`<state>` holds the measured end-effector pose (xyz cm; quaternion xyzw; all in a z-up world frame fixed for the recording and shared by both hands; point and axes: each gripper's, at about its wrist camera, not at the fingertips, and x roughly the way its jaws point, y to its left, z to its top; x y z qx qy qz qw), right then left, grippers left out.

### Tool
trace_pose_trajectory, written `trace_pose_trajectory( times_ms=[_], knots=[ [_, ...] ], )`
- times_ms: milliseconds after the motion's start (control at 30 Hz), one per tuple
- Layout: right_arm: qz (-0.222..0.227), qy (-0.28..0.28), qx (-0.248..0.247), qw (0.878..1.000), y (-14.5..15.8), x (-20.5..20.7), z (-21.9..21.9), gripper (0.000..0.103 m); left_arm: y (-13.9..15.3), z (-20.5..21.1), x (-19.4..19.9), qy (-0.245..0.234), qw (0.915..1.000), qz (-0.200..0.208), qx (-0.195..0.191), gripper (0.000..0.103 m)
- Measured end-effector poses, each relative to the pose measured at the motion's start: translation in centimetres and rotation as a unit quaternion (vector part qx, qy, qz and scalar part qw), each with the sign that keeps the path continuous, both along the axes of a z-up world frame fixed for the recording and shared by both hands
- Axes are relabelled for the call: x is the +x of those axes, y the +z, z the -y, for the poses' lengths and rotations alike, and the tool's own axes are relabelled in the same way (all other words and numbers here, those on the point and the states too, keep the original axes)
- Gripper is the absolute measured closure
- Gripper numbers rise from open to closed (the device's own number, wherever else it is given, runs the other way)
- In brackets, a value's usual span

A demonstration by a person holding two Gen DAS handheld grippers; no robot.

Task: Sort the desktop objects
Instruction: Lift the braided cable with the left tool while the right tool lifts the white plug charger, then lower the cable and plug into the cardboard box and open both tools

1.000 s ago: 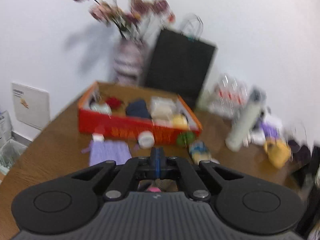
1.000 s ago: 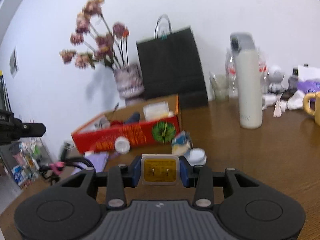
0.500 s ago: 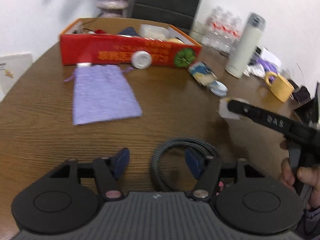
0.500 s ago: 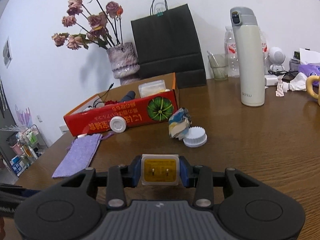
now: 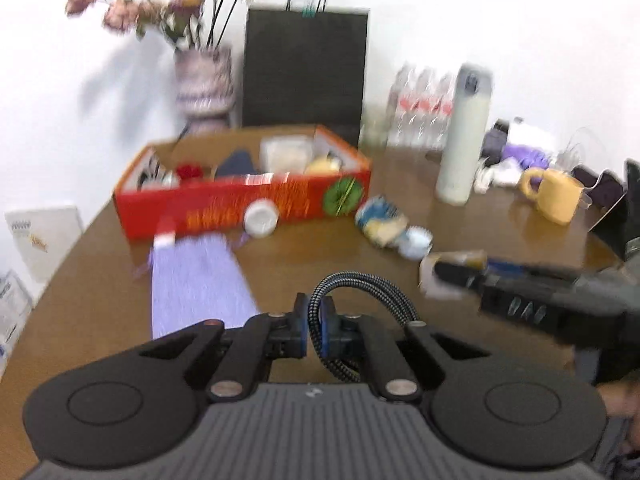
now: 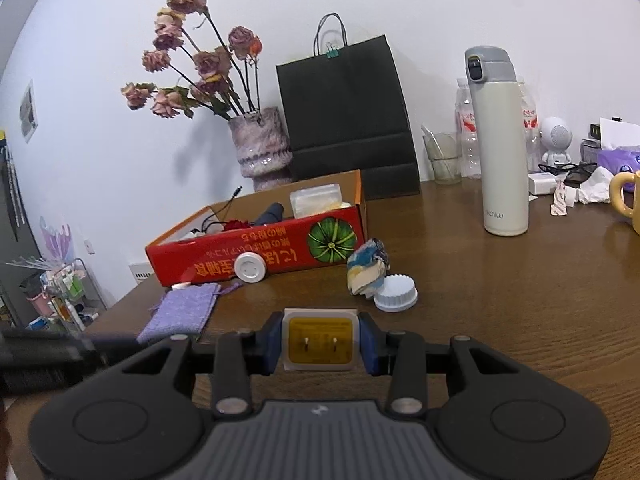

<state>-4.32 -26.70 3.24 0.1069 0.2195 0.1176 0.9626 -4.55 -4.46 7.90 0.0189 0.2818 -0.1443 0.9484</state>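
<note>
My left gripper (image 5: 315,330) is shut on a braided grey cable (image 5: 362,286) that loops up to the right above the table. My right gripper (image 6: 319,345) is shut on a white plug adapter with a yellow face (image 6: 319,346); it also shows in the left wrist view (image 5: 444,276) at the right. An open red box (image 6: 260,252) holding several items stands further back. In front of it lie a purple pouch (image 6: 182,312), a white round lid (image 6: 249,267), a blue-and-cream crumpled wrapper (image 6: 368,270) and a white ribbed cap (image 6: 396,299).
At the back stand a vase of dried roses (image 6: 262,148) and a black paper bag (image 6: 346,116). A cream thermos (image 6: 502,148), plastic bottles, a glass, a yellow mug (image 5: 554,196) and small clutter fill the right. The table's left edge (image 5: 60,264) is close.
My left gripper was open over the cable half a second ago; it has shut on it and lifted it, tilting up toward the box. My right gripper keeps holding the adapter, nearly still.
</note>
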Motion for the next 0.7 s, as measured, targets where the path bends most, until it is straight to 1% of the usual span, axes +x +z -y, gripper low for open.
trace_pose_trajectory(
  times_ms=[100, 233, 300, 367, 433, 533, 633, 700],
  knots=[
    [0.003, 0.005, 0.0, 1.0, 0.3, -0.1, 0.1, 0.065, 1.8, -0.4, 0.2, 0.008, 0.9997, 0.017, -0.015, 0.097],
    [0.01, 0.006, -0.006, 1.0, 1.0, 0.1, 0.0, 0.065, 3.8, -1.1, 1.5, 0.019, 0.9987, 0.041, -0.022, 0.097],
    [0.028, 0.008, -0.006, 1.0, 2.1, 0.6, 0.0, 0.065, 4.7, -1.5, 2.4, 0.028, 0.9978, 0.055, -0.022, 0.097],
    [0.038, 0.008, -0.006, 0.999, 3.0, 1.4, 0.0, 0.065, 5.7, -1.9, 3.6, 0.027, 0.9971, 0.068, -0.021, 0.097],
    [0.046, 0.007, -0.008, 0.999, 3.9, 2.5, -0.2, 0.065, 6.2, -2.3, 5.3, 0.036, 0.9962, 0.077, -0.019, 0.097],
    [0.049, 0.011, -0.006, 0.999, 4.7, 4.5, -0.5, 0.065, 6.3, -3.3, 7.8, 0.051, 0.9952, 0.079, -0.025, 0.097],
    [0.046, 0.013, -0.01, 0.999, 5.2, 6.7, -1.0, 0.065, 6.4, -4.4, 10.0, 0.052, 0.9951, 0.076, -0.038, 0.097],
    [0.049, 0.011, -0.017, 0.999, 5.7, 8.3, -1.2, 0.065, 6.9, -5.1, 12.2, 0.054, 0.9948, 0.076, -0.04, 0.097]
  ],
)
